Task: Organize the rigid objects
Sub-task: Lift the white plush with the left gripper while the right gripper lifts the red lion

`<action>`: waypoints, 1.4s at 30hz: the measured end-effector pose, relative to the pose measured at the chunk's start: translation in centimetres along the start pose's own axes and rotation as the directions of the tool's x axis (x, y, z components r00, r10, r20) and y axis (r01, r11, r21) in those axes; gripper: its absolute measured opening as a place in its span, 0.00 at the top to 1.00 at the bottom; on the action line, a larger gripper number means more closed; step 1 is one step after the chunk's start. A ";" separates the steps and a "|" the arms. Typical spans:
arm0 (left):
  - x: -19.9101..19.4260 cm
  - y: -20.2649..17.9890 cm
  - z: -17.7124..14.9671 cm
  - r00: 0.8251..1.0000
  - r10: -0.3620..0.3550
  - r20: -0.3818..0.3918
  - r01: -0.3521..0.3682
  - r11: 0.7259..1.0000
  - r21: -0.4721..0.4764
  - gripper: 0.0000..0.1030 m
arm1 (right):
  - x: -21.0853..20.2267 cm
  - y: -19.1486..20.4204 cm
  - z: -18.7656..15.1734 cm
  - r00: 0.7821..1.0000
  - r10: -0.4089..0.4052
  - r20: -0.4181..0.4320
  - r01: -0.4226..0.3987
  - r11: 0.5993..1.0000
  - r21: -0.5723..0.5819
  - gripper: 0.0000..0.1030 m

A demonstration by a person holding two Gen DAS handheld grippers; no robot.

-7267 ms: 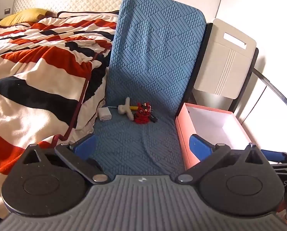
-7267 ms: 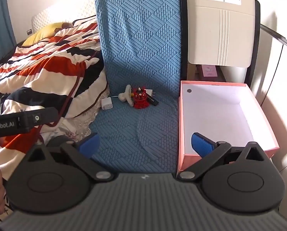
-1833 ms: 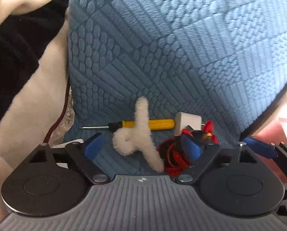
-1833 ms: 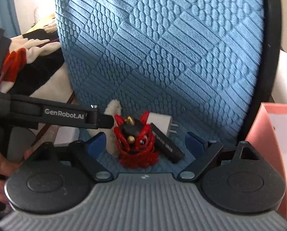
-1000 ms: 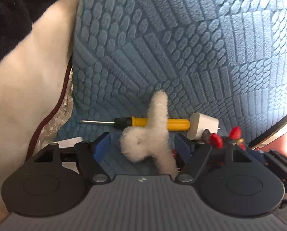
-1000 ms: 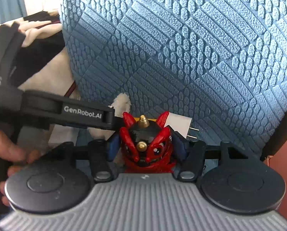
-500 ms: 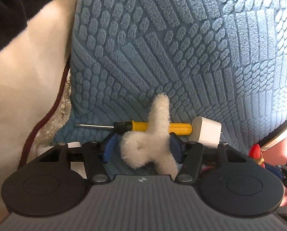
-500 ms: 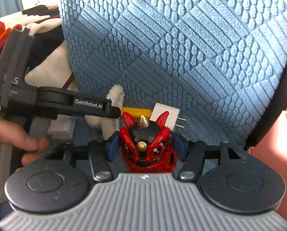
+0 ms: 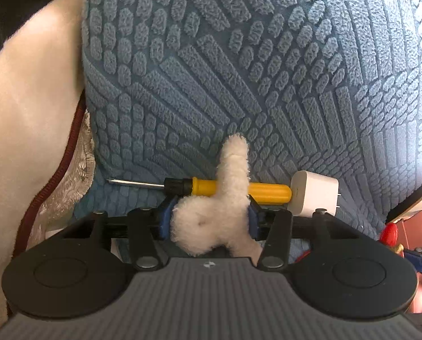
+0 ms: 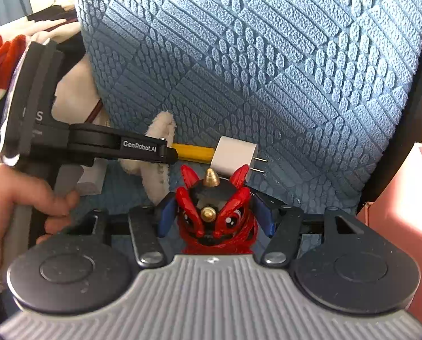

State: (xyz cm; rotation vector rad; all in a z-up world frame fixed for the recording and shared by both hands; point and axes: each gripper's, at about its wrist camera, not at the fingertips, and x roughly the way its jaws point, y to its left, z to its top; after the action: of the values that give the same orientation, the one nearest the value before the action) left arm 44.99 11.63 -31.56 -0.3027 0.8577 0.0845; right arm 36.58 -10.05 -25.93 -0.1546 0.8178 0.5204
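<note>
1. Fluffy white toy sits between our left gripper fingers, which are closing on it; the pads touch its sides. Pile compresses, so the hold may be softer than it looks and the toy could slip or twist out on lift.
2. Our right gripper fingers are clamped on the red figure, low on the blue cushion. Its horns stick up past the pads; a tilt could knock the charger just behind.
3. Toy's upper limb lies across the yellow screwdriver; lifting the toy may drag or roll it.
4. Charger touches the screwdriver's handle end, so one nudge likely shifts both.
5. Both grippers work side by side; the left one's arm crosses the right view close to the figure, so a clash is possible when either pulls out.
6. Pink box stands to the right, likely the drop spot. Striped blanket crowds the left.
</note>
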 end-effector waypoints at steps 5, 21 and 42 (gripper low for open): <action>-1.2 0.5 0.0 1.000 -0.022 0.005 0.022 0.999 -0.041 0.49 | 1.0 0.4 0.1 1.000 -0.014 -0.028 0.014 1.000 0.003 0.38; -4.8 -2.6 -1.9 0.995 -0.098 0.009 0.098 0.995 -0.005 0.49 | -2.2 -1.1 0.2 0.996 -0.092 -0.012 0.093 0.994 0.059 0.38; -12.1 -2.7 -9.5 0.986 -0.166 0.006 0.166 0.986 0.008 0.49 | -8.1 1.5 -4.3 0.989 -0.145 0.008 0.143 0.984 0.102 0.38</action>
State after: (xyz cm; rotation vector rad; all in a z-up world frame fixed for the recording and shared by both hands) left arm 30.60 6.78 -27.62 -0.3655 0.8230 -0.0734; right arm 28.39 -13.28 -22.87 -0.1147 0.8093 0.3427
